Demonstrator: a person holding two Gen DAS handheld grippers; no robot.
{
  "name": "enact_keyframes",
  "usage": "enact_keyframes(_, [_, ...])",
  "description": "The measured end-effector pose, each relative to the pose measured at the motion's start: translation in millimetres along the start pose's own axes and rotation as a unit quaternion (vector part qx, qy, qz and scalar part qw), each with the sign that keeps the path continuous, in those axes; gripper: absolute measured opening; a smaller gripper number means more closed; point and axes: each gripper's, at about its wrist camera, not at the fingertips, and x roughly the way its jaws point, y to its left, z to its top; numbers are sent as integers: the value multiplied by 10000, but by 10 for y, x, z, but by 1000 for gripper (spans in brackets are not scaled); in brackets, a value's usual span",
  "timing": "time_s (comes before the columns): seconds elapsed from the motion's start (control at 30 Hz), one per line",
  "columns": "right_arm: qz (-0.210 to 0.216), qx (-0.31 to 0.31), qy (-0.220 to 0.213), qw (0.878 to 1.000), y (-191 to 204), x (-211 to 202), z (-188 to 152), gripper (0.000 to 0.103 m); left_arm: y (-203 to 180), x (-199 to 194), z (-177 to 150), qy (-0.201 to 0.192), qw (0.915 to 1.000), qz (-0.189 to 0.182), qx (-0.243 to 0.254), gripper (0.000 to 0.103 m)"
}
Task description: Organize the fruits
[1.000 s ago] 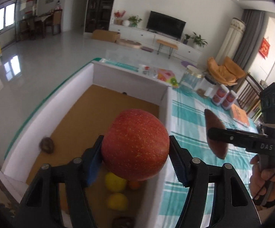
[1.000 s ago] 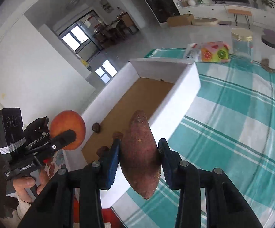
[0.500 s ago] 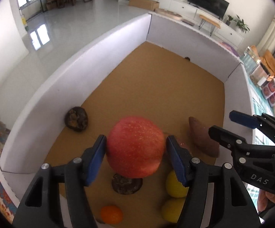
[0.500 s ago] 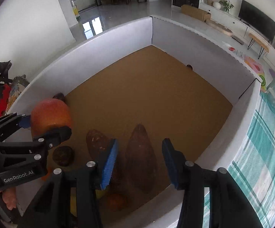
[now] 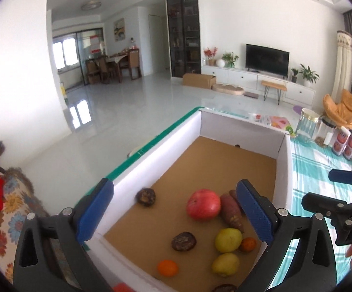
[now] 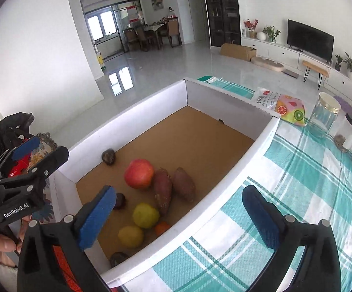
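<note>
A white cardboard box (image 5: 283, 155) (image 6: 253, 155) with a brown floor holds the fruit. A red apple (image 5: 202, 207) (image 6: 139, 173) lies beside two sweet potatoes (image 5: 232, 213) (image 6: 163, 191), one of them further right (image 6: 184, 187). Two yellow-green lemons (image 5: 228, 240) (image 6: 145, 215), small oranges (image 5: 167, 267) (image 6: 162, 227) and dark round fruits (image 5: 183, 241) (image 6: 108, 156) lie near them. My left gripper (image 5: 174, 210) is open and empty above the box's near end. My right gripper (image 6: 179, 216) is open and empty over the box's right wall.
A green-and-white checked cloth (image 6: 309, 185) covers the table right of the box. A glass jar (image 6: 324, 119), a fruit-print bag (image 6: 290, 109) and printed cans (image 5: 346, 143) stand at the far right. A flowered cloth (image 5: 3, 209) lies left of the box.
The left gripper let go of the apple, which now lies in the box. The right gripper's sweet potato lies in the box too. Both grippers opened wide and drew back upward.
</note>
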Motion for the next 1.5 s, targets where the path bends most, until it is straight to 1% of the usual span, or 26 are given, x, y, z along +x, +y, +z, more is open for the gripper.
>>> enact_keyframes(0.07, [61, 131, 6, 9999, 42, -36, -82, 103, 0, -45, -24, -45, 9997, 237, 61, 102])
enact_keyframes(0.13, [88, 199, 26, 9998, 110, -58, -154, 103, 31, -88, -70, -28, 9994, 333, 12, 102])
enact_keyframes(0.27, [1, 239, 121, 9996, 229, -41, -241, 103, 98, -59, -99, 174, 9995, 224, -123, 102])
enact_keyframes(0.43, [-197, 133, 161, 9996, 338, -73, -269, 103, 180, -25, -155, 618, 9976, 165, -261, 102])
enact_keyframes(0.53, [-276, 60, 169, 9995, 384, -110, -251, 103, 202, -13, -202, 836, 9959, 253, -249, 102])
enact_keyframes(0.6, [-332, 20, 188, 9993, 407, -112, -235, 103, 203, 11, -218, 940, 9947, 356, -197, 102])
enact_keyframes(0.67, [-403, -20, 240, 9989, 425, -89, -227, 103, 201, 27, -224, 1019, 9940, 377, -157, 102])
enact_keyframes(0.9, [-566, -87, 525, 9970, 481, 17, -218, 103, 223, 42, -266, 1255, 9918, 116, -194, 102])
enact_keyframes(1.1, [-559, -146, 609, 9965, 529, 23, -171, 103, 275, 39, -269, 1405, 9897, 99, -270, 102])
enact_keyframes(1.23, [-557, -130, 637, 9963, 533, 35, -143, 103, 285, 22, -254, 1380, 9899, 173, -275, 102])
enact_keyframes(1.5, [-588, -244, 683, 9956, 607, 43, -125, 103, 291, -18, -219, 1379, 9900, 83, -281, 102])
